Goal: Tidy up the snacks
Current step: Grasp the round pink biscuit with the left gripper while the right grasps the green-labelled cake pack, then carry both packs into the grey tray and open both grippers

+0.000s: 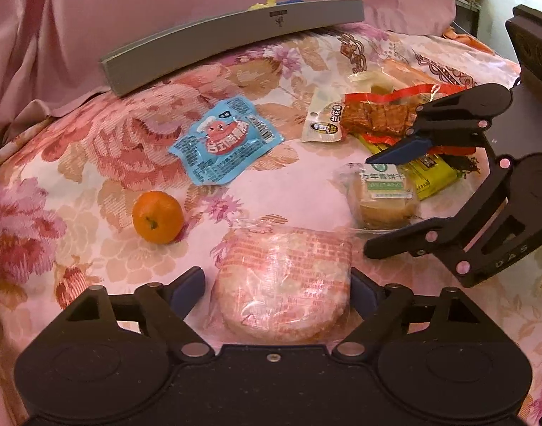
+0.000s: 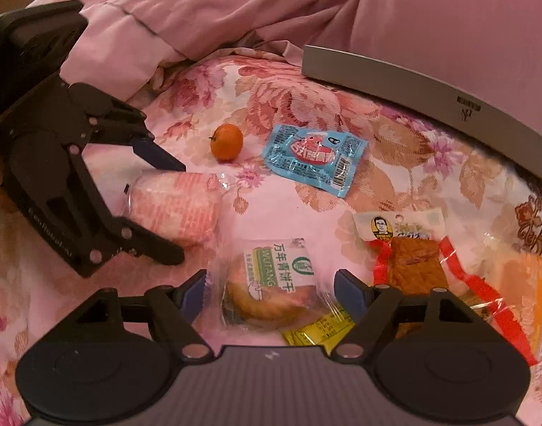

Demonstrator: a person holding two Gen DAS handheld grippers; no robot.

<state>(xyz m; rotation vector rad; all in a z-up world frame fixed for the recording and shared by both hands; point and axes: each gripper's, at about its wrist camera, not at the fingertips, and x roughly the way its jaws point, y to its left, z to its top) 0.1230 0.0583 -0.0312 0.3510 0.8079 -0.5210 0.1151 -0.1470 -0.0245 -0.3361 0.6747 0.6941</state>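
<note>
A round pink-printed cracker pack [image 1: 285,284] lies on the floral bedspread [image 1: 75,177] between the fingers of my left gripper [image 1: 276,291]. Its jaws stand wide, with a gap showing on the left side of the pack. In the right wrist view the same gripper [image 2: 182,213] straddles the pink pack [image 2: 178,206]. My right gripper [image 2: 271,293] stands open around a clear-wrapped biscuit pack with a green label [image 2: 271,284]. The left wrist view shows that gripper [image 1: 368,204] over the same biscuit pack [image 1: 382,195].
A small orange [image 1: 158,216] and a blue packet [image 1: 226,140] lie beyond the pink pack. Red-wrapped dried tofu [image 1: 377,117], a yellow packet [image 1: 430,177] and a white packet [image 1: 324,120] cluster to the right. A grey box [image 1: 231,39] sits at the back against pink bedding [image 1: 129,0].
</note>
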